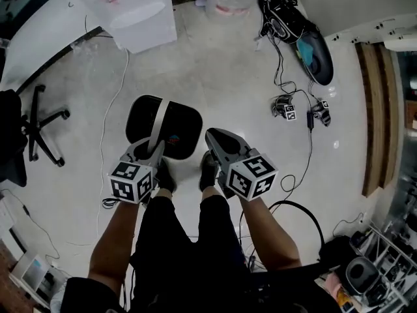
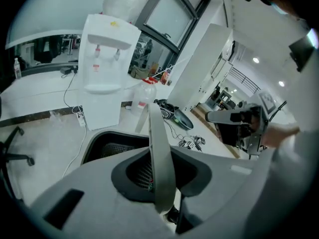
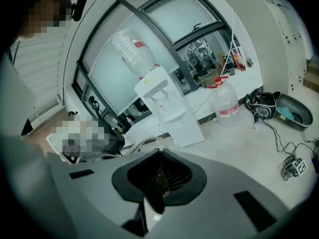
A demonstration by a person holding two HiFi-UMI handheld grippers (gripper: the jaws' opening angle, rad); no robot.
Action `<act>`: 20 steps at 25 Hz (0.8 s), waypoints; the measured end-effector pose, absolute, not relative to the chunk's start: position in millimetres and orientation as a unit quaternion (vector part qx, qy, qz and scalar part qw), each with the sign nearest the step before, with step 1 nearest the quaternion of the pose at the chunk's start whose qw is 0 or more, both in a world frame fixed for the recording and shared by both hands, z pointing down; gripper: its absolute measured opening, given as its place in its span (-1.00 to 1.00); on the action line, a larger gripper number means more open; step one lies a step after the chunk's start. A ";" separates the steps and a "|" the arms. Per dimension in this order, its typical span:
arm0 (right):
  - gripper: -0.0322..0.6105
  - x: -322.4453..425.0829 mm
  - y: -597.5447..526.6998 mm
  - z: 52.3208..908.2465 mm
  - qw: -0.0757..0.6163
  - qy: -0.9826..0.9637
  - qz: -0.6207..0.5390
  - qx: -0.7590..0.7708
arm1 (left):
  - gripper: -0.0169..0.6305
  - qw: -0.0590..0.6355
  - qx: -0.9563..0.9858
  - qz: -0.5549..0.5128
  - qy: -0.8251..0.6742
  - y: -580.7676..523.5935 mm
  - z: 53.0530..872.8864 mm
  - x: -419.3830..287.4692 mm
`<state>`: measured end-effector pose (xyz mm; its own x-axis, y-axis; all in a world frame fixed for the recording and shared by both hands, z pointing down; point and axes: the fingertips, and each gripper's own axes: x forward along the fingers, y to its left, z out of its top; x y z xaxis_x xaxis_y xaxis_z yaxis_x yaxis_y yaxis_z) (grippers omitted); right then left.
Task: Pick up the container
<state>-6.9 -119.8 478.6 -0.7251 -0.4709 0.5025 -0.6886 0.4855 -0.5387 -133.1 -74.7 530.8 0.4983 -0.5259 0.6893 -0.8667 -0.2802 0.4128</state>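
Step in hand: the person is lifting the container (image 1: 181,130) by its grey handle (image 1: 159,117), judging by how it is hanging under the gripper in front of the shoes.
Container: black and mesh-walled, it is hanging over the pale floor (image 1: 221,77), well apart from the water dispenser (image 1: 140,18) and the cables (image 1: 287,77).
Left gripper (image 1: 155,149): its fingers are clenching the handle strip, which is running up between them in the left gripper view.
Right gripper (image 1: 212,137): its fingers are looking pressed together and are grasping nothing, and they are pointing down just beside the container's right rim.
Doing it well: the grip should be sitting at the middle of the handle so the container is hanging level, and the lift should be going straight up without jerks.
Spare hand: the right gripper is looking well placed for steadying the rim if the load starts swinging.
Watching for: the thin strip sliding through the fingers, or the container tilting and knocking the legs.
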 end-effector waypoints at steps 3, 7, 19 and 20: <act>-0.86 -4.4 -115.0 430.2 0.135 -0.854 0.364 0.345 | -0.72 0.384 0.778 0.214 -0.449 -65.6 477.4 -138.6; -0.86 -0.2 -120.9 368.1 0.119 -0.865 0.337 0.354 | -0.72 0.358 0.789 0.205 -0.456 -62.9 415.4 -144.8; -0.86 6.3 -126.8 210.1 0.074 -0.887 0.255 0.377 | -0.72 0.311 0.813 0.160 -0.465 -40.4 268.6 -155.4; -0.86 7.1 -124.1 201.2 0.071 -0.889 0.250 0.377 | -0.72 0.310 0.814 0.156 -0.466 -37.1 259.7 -155.8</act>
